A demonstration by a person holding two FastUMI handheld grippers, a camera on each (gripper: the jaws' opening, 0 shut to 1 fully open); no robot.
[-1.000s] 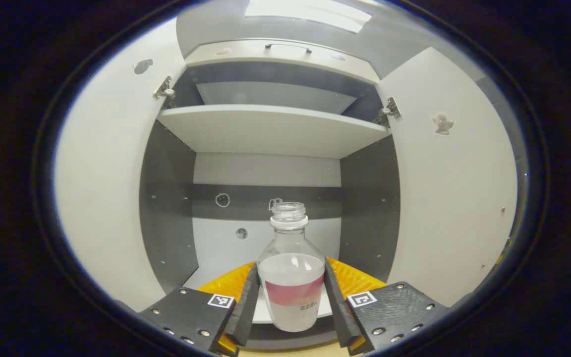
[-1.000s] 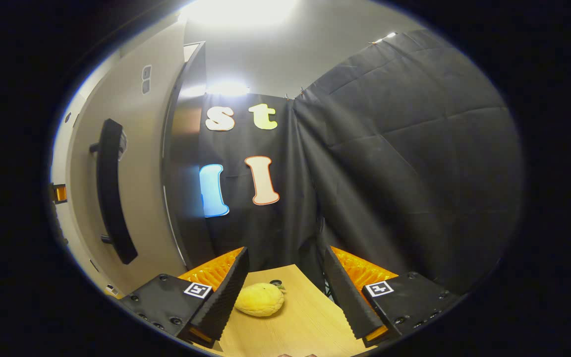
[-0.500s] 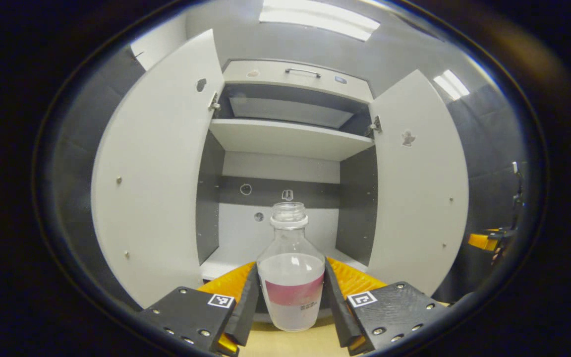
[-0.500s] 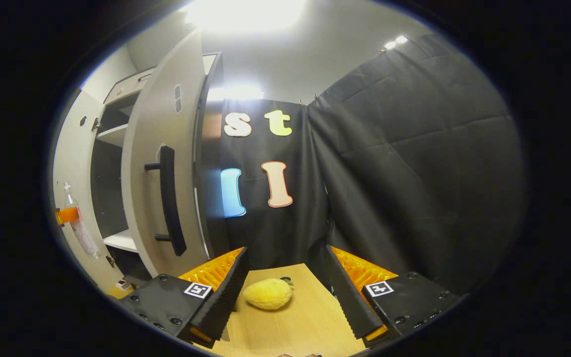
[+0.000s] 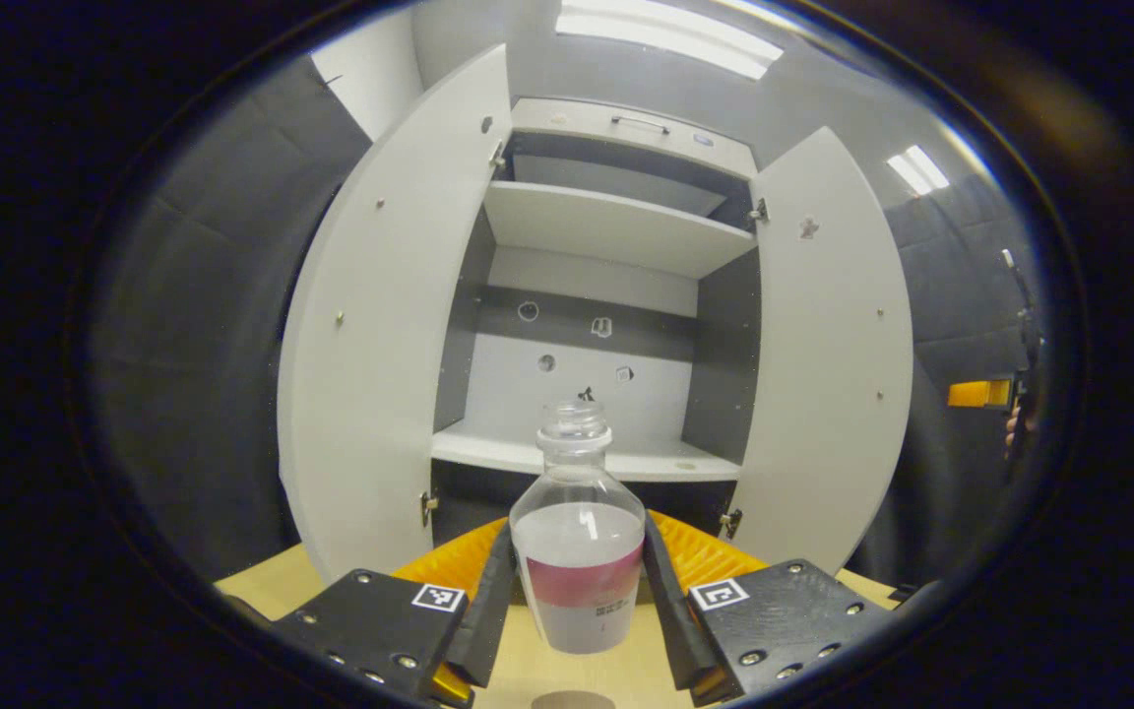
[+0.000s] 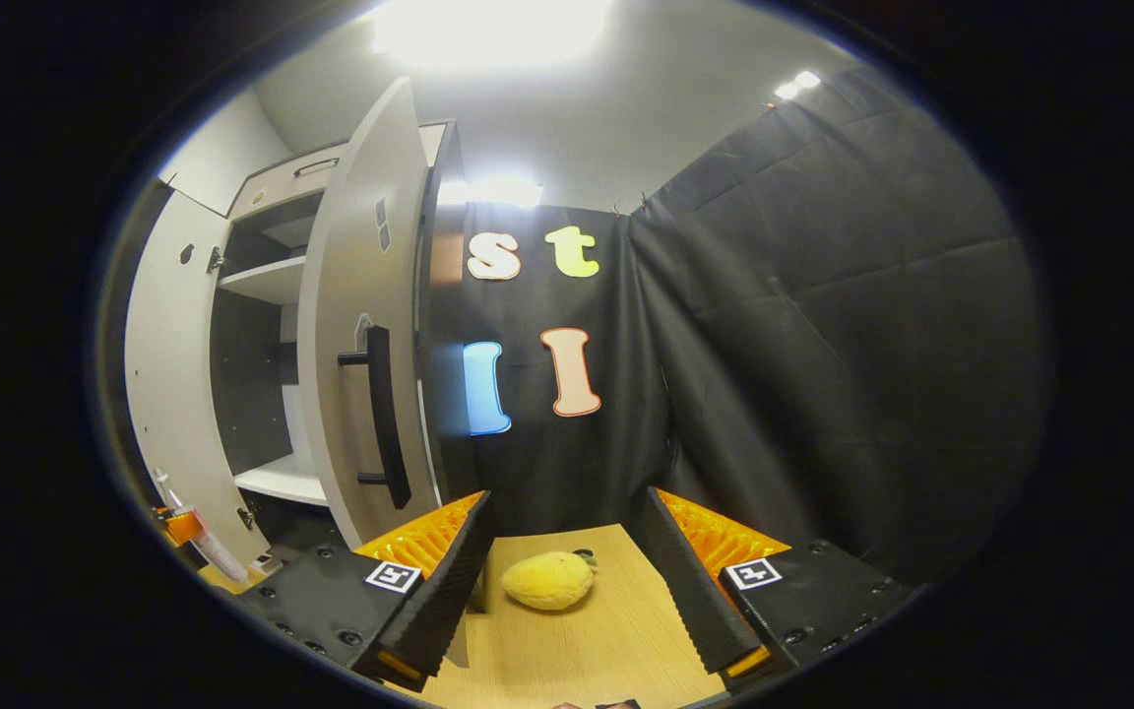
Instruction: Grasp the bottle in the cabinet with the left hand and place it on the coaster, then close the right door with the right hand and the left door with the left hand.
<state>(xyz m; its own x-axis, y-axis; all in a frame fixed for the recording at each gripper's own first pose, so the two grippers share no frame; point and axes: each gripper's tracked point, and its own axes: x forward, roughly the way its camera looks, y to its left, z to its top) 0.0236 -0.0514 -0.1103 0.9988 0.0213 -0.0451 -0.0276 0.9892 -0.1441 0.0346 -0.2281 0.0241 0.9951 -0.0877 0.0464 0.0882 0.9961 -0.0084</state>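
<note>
A clear bottle with a pink label band and no cap stands upright between the fingers of my left gripper, which is shut on it. It hangs in front of the open cabinet, over the wooden table. The rim of a round coaster peeks in just below the bottle. The left door and right door both stand wide open. My right gripper is open over the table, right of the right door and its black handle.
A yellow plush fruit lies on the table between my right fingers. The cabinet's lower shelf and upper shelf are bare. Black cloth walls stand on both sides. The other gripper with a hand shows at far right.
My left gripper has drawn back out of the cabinet with the bottle, and the table and coaster edge have come into view. The right gripper has also backed away from the right door.
</note>
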